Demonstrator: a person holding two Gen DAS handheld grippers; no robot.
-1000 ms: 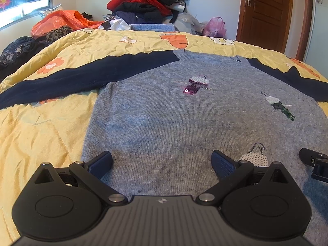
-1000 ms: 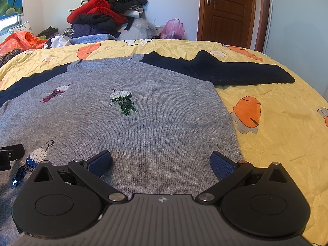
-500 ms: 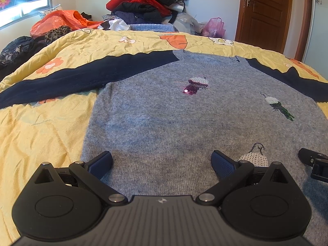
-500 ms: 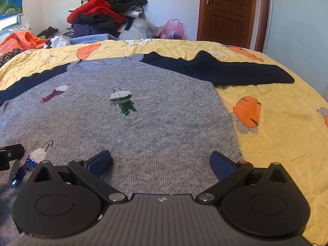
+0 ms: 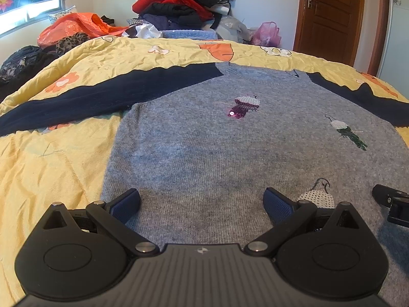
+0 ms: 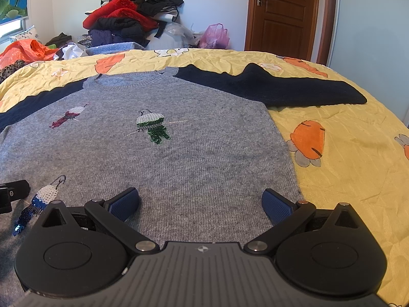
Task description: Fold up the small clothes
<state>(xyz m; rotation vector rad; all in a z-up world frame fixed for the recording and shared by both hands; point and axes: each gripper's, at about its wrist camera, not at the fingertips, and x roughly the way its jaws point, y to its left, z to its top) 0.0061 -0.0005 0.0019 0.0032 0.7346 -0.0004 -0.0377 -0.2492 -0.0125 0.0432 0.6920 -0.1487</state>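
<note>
A grey knit sweater (image 5: 217, 148) (image 6: 194, 148) with navy sleeves and sequin bird patches lies flat, front up, on a yellow bedspread. Its left sleeve (image 5: 97, 97) and right sleeve (image 6: 276, 87) spread outward. My left gripper (image 5: 202, 202) hovers open over the hem near the sweater's left side, nothing between its blue pads. My right gripper (image 6: 200, 200) hovers open over the hem near the right side edge. Each gripper's tip shows at the edge of the other's view.
The yellow bedspread (image 6: 352, 153) with orange flower prints extends to both sides of the sweater. A heap of clothes (image 5: 184, 7) is piled beyond the far edge, with an orange bag (image 5: 74, 25) at far left. A brown door (image 6: 281, 12) stands behind.
</note>
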